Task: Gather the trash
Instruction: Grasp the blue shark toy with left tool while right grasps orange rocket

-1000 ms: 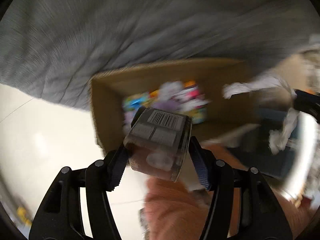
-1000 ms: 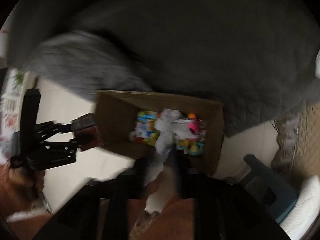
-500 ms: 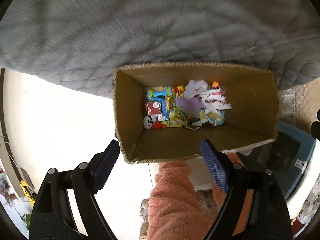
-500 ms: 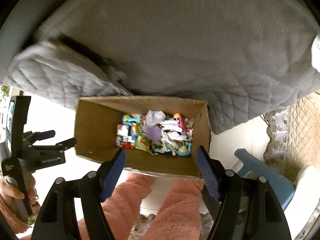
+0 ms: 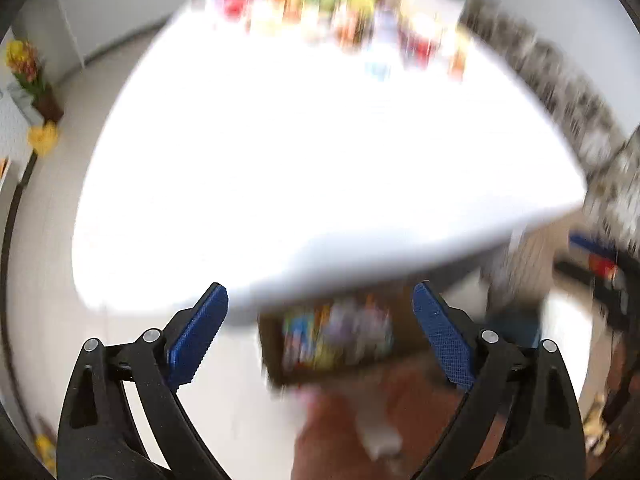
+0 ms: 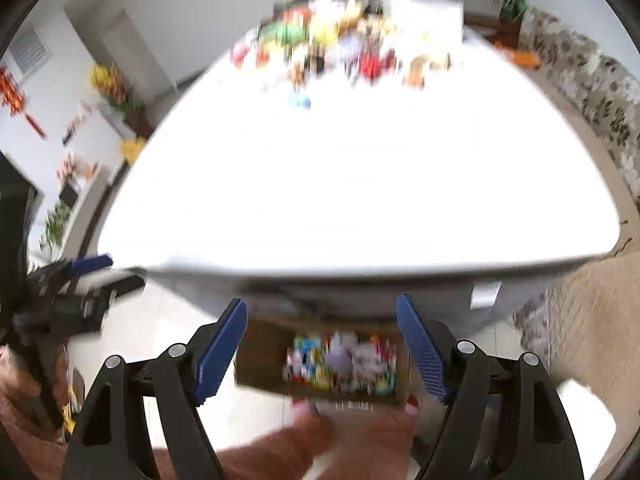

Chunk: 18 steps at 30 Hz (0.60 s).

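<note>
One cardboard box (image 6: 260, 364), brown, rectangular, on pale floor under near edge of white table (image 6: 360, 184); inside, heap of crumpled colourful wrappers (image 6: 340, 360), count unreadable through blur. Two grippers, black frames, blue textured pads: left gripper (image 5: 320, 332) jaws opening, nothing between; right gripper (image 6: 322, 346) jaws opening, nothing between. Blurred clutter (image 6: 340, 48) at table's far end.

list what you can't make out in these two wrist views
- Items at the table's far end: motion blur in both views, only colour smears.
- Trash in the cardboard box: blurred; in the left view the table edge hides its far side.
- Tabletop: overexposed white, no detail.
- Left gripper, right gripper: opening, nothing between.
</note>
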{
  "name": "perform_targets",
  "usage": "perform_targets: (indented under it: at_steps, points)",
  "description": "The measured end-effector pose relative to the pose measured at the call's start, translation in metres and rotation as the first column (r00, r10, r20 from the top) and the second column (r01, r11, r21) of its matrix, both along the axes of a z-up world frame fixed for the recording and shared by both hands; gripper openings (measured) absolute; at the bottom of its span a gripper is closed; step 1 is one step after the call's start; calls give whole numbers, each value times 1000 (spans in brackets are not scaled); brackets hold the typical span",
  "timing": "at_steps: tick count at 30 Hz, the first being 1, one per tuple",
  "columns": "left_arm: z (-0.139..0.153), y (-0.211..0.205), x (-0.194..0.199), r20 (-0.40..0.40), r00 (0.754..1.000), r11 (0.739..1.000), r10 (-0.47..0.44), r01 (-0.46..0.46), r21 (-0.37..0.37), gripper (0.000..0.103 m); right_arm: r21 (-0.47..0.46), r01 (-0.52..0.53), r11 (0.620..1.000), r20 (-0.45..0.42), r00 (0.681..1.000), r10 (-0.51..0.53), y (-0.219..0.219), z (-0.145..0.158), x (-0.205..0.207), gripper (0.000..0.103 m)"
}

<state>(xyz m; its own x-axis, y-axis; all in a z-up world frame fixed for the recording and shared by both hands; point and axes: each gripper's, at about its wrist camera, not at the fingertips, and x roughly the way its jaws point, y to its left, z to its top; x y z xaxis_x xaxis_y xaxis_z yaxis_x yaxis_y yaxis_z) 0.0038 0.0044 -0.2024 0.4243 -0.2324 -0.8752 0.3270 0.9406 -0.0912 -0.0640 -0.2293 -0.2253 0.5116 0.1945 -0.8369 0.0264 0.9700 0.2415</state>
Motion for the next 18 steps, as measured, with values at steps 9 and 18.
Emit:
perform_targets:
  at_steps: [9, 18]
  points:
    - [-18, -116, 160, 41, 993, 994, 113, -113, 2, 91, -35, -23, 999, 99, 995, 26, -30, 34, 24, 78]
    - [-54, -159, 212, -32, 970, 967, 242, -239, 83, 37, -16, -76, 997, 87, 993, 77, -103, 27, 68, 78]
